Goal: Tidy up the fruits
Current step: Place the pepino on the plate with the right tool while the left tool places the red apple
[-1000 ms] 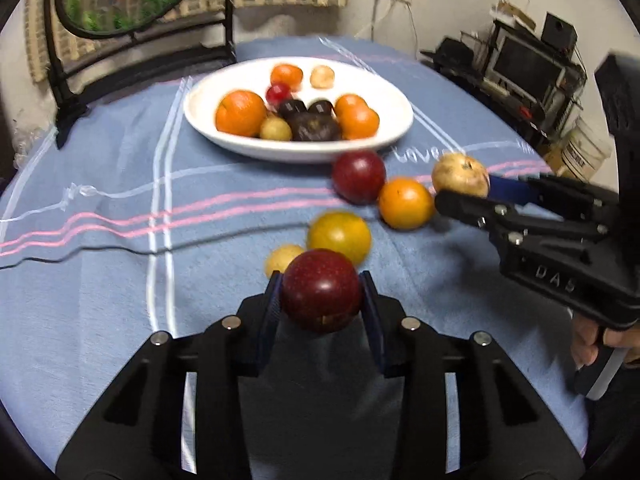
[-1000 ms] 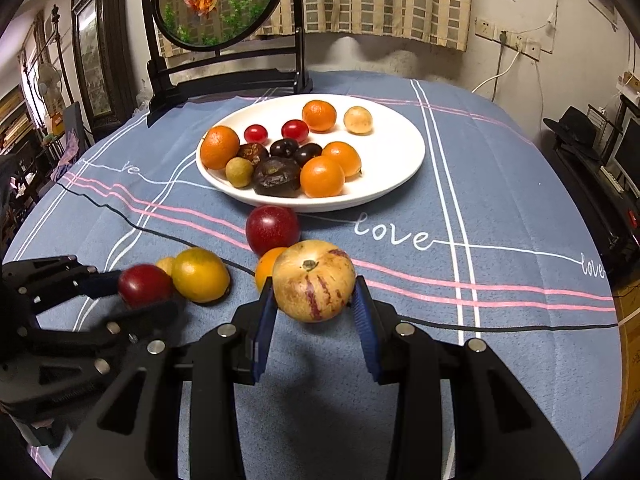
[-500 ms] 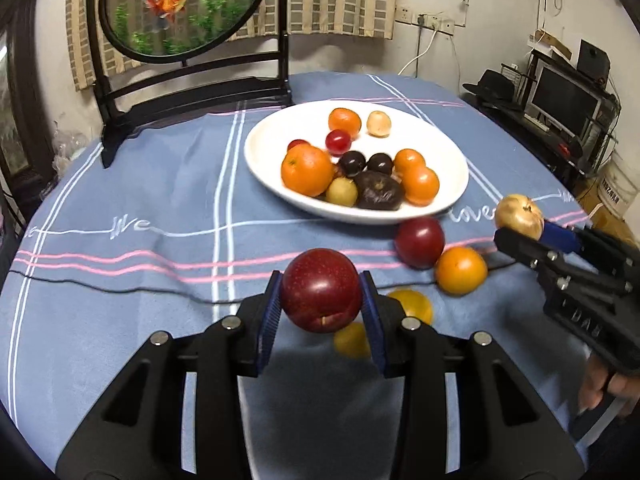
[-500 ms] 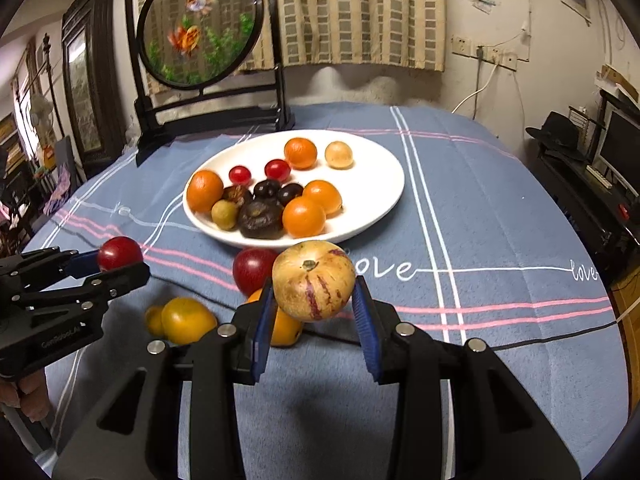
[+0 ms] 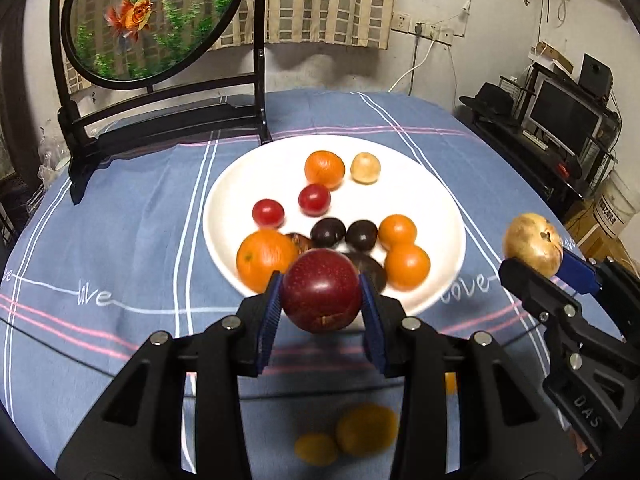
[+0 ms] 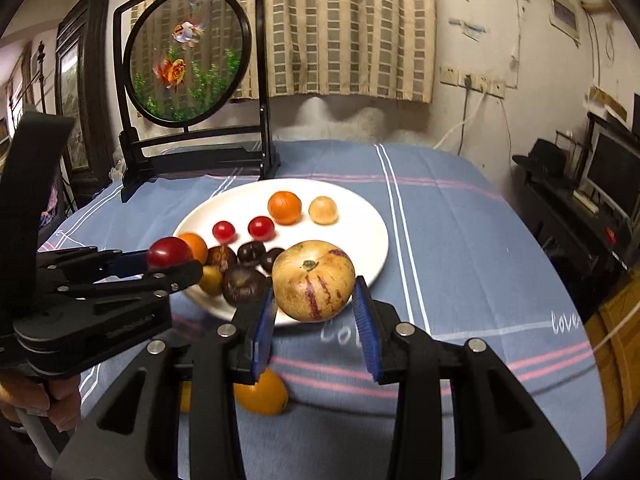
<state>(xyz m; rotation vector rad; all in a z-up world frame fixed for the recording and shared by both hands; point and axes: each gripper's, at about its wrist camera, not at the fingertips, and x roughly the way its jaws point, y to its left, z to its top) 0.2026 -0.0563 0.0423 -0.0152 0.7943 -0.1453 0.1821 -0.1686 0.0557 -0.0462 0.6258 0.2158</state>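
A dark red plum (image 5: 319,295) is clenched in the left gripper (image 5: 320,312), above the near rim of the white plate (image 5: 448,208). To its right, the right gripper (image 6: 314,304) grasps a striped yellow melon (image 6: 314,280), likely both bound for the plate. Loose oranges (image 5: 366,430) lie nearer.

My left wrist camera looks forward and down along my left claw (image 5: 320,300), close above the worktop (image 5: 120,216). My right wrist camera does likewise from the right. Both views share the white plate (image 5: 436,200) (image 6: 372,224) and the fish screen (image 5: 152,20) (image 6: 188,56).
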